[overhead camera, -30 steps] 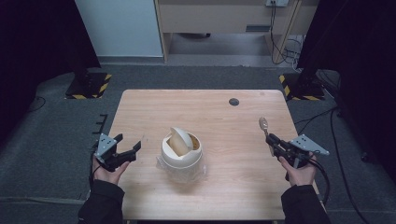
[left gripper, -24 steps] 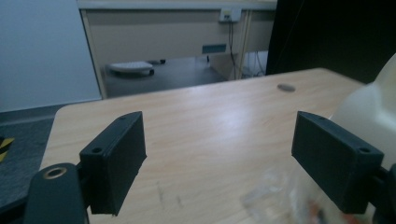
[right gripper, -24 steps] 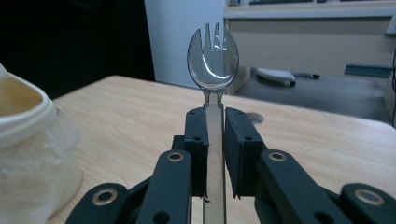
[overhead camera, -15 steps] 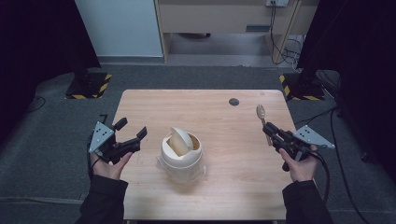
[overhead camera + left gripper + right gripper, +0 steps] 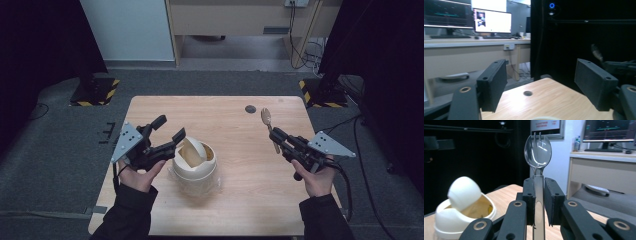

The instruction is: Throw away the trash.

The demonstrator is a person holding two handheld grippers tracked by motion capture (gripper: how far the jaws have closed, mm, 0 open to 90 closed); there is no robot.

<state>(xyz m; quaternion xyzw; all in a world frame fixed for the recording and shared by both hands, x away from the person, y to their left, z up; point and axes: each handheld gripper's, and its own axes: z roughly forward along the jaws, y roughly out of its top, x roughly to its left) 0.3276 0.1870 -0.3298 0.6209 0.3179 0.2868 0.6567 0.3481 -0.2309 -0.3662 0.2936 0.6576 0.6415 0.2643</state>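
Observation:
A small cream bin [image 5: 194, 162] with a tilted swing lid [image 5: 191, 149] stands on the wooden table [image 5: 235, 200], left of centre. In the right gripper view the bin [image 5: 461, 216] sits low at the left with its lid [image 5: 463, 192] tipped open. My right gripper [image 5: 276, 134] is shut on the handle of a clear plastic spork [image 5: 266, 118], whose head points away from me; its tines [image 5: 538, 148] rise above the jaws. My left gripper [image 5: 169, 129] hangs open just left of the bin, nothing between its pads [image 5: 492, 83].
A dark round hole [image 5: 250, 109] marks the table's far side, right of centre, and shows between the left jaws [image 5: 527, 93]. Desks with monitors [image 5: 491, 20] stand beyond the table. Black-and-yellow floor stands [image 5: 93, 91] flank the far corners.
Both hands have risen and moved forward over the table. The left gripper swung toward the bin and stands beside it; the right carried the spork up and inward.

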